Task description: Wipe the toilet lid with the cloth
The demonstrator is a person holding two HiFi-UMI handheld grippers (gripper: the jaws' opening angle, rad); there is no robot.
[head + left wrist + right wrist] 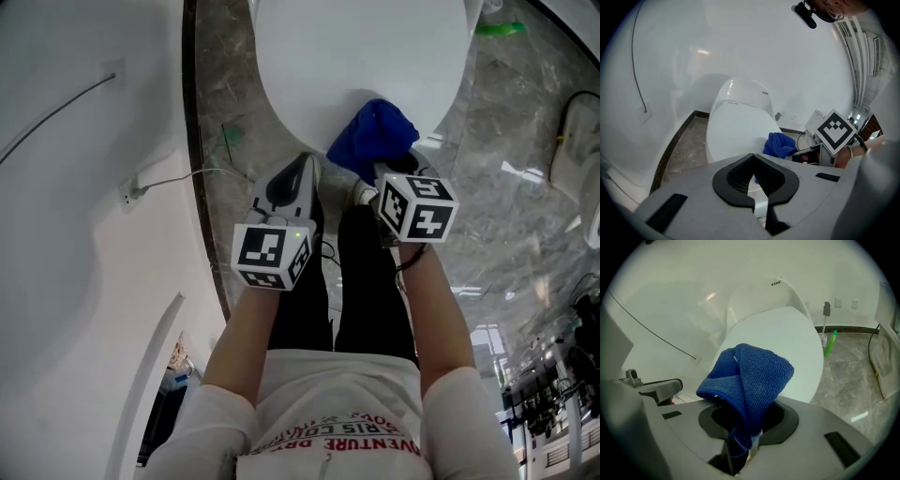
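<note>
The closed toilet lid is white and bare, with its front edge nearest the person. The blue cloth sits bunched at that front edge, a little right of the middle, overlapping the rim in the head view. The right gripper has it: in the right gripper view the jaws are closed tight on a lower fold of the cloth, and the rest stands up from them in a loose lump in front of the lid. Whether the cloth actually presses on the lid I cannot tell

The left gripper hangs just off the lid's front edge, left of the cloth and level with the right one. Its jaws are closed together with nothing between them, as the left gripper view shows, and it points along the lid

A green object stands on the grey marbled floor by the wall, beyond the lid's right side
</note>
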